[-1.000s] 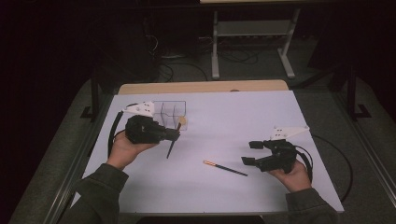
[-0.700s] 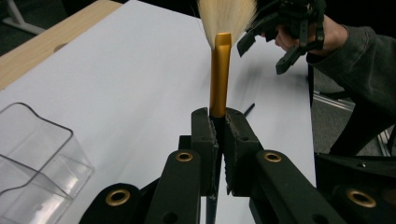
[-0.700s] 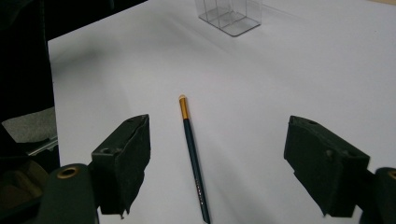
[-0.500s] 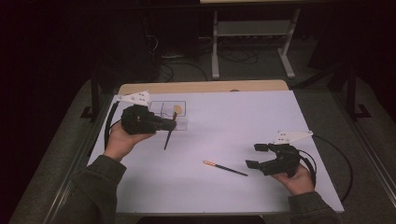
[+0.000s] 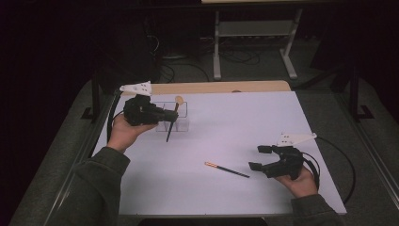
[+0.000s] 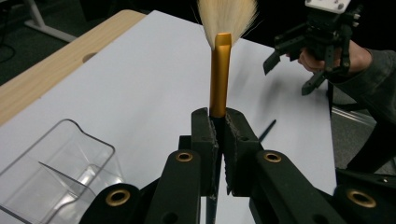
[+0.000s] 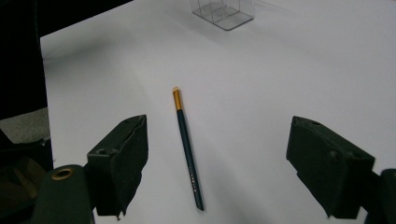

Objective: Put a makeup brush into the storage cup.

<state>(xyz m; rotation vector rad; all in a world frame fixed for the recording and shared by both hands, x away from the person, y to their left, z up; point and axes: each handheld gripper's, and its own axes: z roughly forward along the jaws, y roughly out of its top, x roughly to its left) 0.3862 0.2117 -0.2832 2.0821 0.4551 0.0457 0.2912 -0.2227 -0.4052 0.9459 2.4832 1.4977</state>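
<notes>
You are in a dark work room, like a lab set up for recording. You sit at a wooden table (image 5: 221, 87) with a big white sheet (image 5: 244, 122) on top. Behind it stands a metal frame (image 5: 254, 42) on a grey floor (image 5: 329, 89), with loose cables (image 5: 235, 56) lying around.
</notes>
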